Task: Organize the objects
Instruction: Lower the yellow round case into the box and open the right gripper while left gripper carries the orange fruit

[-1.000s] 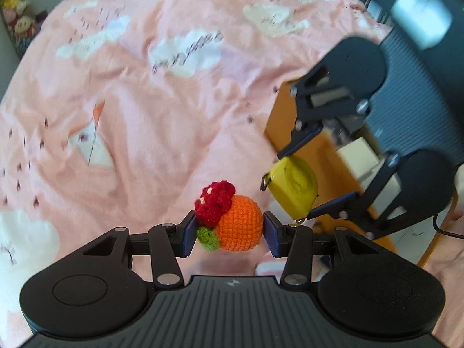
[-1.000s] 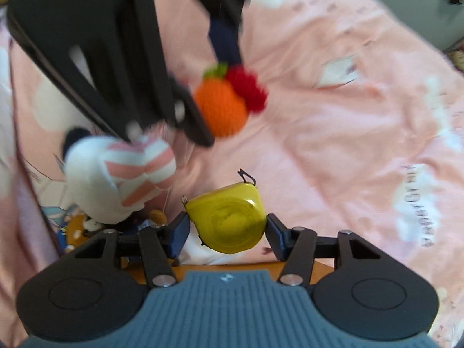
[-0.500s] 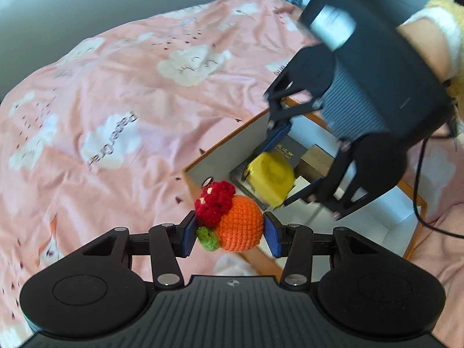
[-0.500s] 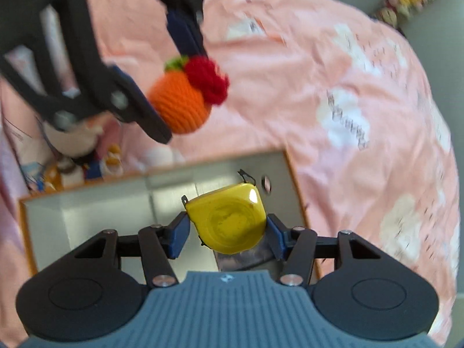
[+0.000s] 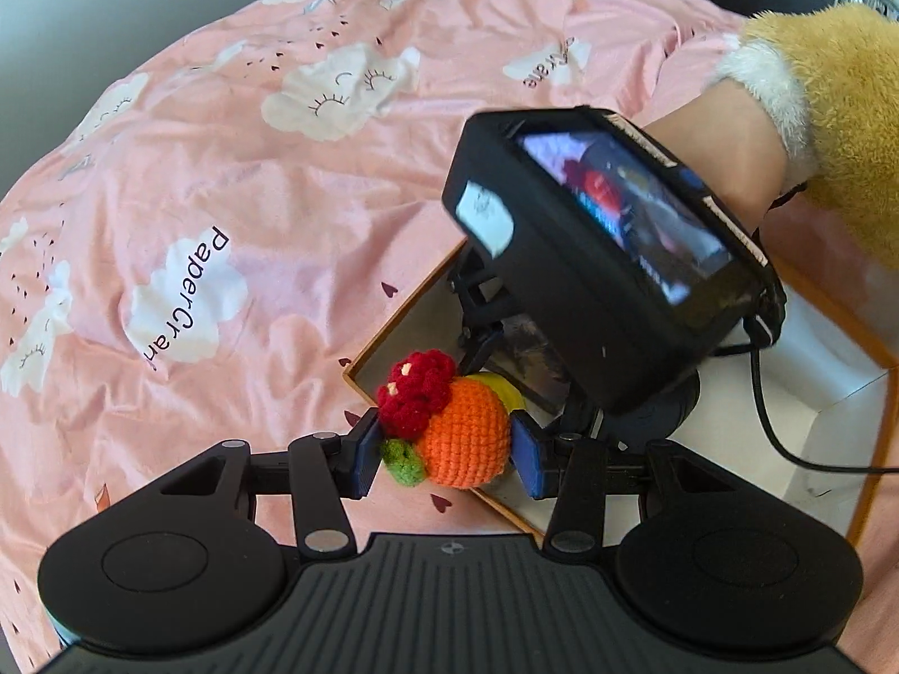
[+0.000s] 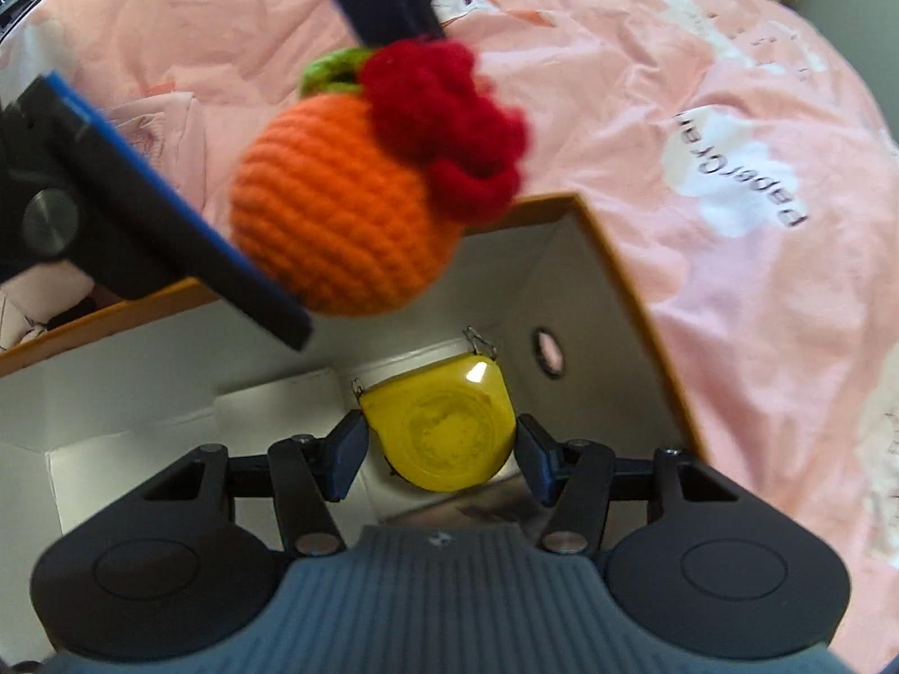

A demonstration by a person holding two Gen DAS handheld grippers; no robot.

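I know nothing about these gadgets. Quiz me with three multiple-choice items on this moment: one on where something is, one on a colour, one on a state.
1. Where is the yellow tape measure?
A. lying on the pink bedspread
B. held over the inside of the open cardboard box
C. on a shelf

2. What colour is the flower on the orange crocheted ball?
A. red
B. blue
C. white

3. What is the left gripper doing?
A. hanging open with nothing in it
B. shut on the crocheted ball
C. shut on the box rim

Answers:
1. B: the right gripper clamps it with the cardboard box walls around and below.
2. A: the knitted flower on top is deep red, beside a green leaf.
3. B: both blue pads press the ball's sides.
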